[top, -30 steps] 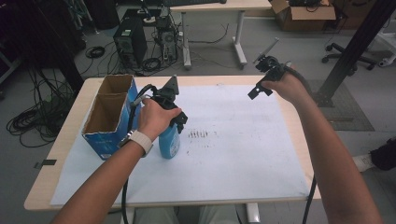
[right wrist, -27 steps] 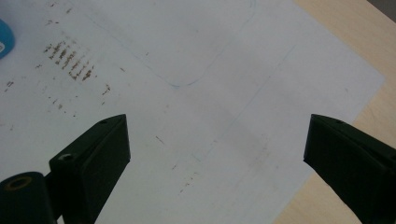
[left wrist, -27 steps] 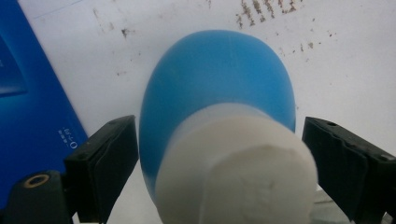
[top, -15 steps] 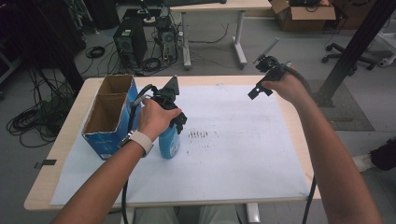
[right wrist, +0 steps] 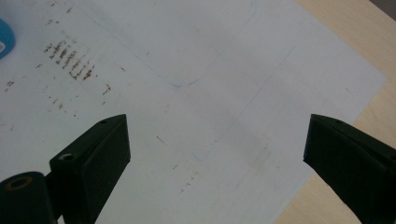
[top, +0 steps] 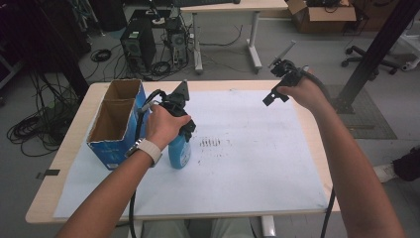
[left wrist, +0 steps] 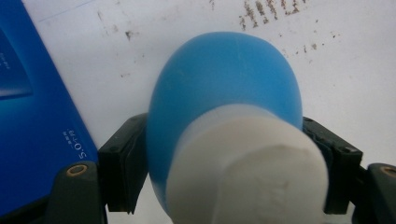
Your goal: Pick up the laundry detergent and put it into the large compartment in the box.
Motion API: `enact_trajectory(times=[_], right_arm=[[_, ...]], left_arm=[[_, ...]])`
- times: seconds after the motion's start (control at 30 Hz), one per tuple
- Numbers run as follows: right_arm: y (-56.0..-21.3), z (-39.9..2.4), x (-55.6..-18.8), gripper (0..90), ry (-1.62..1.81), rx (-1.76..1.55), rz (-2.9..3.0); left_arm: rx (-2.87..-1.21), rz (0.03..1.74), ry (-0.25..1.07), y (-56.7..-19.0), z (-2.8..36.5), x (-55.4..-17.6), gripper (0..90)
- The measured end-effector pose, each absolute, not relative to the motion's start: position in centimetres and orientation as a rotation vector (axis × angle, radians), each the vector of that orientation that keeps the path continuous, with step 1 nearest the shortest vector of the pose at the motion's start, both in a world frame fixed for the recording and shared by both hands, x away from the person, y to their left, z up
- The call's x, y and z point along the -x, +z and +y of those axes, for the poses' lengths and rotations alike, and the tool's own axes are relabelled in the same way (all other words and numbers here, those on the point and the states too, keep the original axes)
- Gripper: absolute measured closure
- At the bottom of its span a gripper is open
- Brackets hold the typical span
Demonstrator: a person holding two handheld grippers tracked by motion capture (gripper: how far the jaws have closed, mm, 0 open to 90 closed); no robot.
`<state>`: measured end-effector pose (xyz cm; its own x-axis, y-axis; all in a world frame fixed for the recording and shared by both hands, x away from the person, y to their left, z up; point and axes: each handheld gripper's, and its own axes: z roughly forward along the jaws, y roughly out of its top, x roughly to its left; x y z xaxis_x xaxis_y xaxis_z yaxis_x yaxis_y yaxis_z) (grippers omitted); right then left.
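**Left gripper clamps the blue bottle beside the box**

We see the left gripper (top: 179, 115) clenched around the blue bottle (top: 179, 148), which stands upright on the white sheet (top: 247, 163) near the table's left edge, just beside the open blue cardboard box (top: 115, 124). The bottle's long axis runs vertically, directly under that hand, so we judge any lift goes straight up and the box lies a short way left. The right gripper (top: 278, 82) hangs released over the sheet's far right corner, well apart from the bottle. The left gripper view shows the jaws pressed on both sides of the bottle just under its white cap (left wrist: 247, 168); the high view hides that contact under the hand. The right gripper view shows its jaws spread wide with nothing between.
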<state>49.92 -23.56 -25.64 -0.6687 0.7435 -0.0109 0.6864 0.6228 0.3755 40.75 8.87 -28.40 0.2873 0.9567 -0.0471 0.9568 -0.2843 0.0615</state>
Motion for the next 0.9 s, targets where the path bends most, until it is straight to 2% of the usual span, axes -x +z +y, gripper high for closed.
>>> enact_trajectory(times=[0.47, 0.9], right_arm=[[-25.78, -23.52, -49.98, 7.2, 0.519, -1.188, 2.684], [-25.95, -23.43, -50.06, 7.5, 0.519, -1.189, 2.689]], left_arm=[[-2.449, 1.845, 0.006, -28.48, 8.91, -40.77, 36.0], [-2.465, 1.835, 0.007, -28.42, 8.86, -40.78, 37.0]])
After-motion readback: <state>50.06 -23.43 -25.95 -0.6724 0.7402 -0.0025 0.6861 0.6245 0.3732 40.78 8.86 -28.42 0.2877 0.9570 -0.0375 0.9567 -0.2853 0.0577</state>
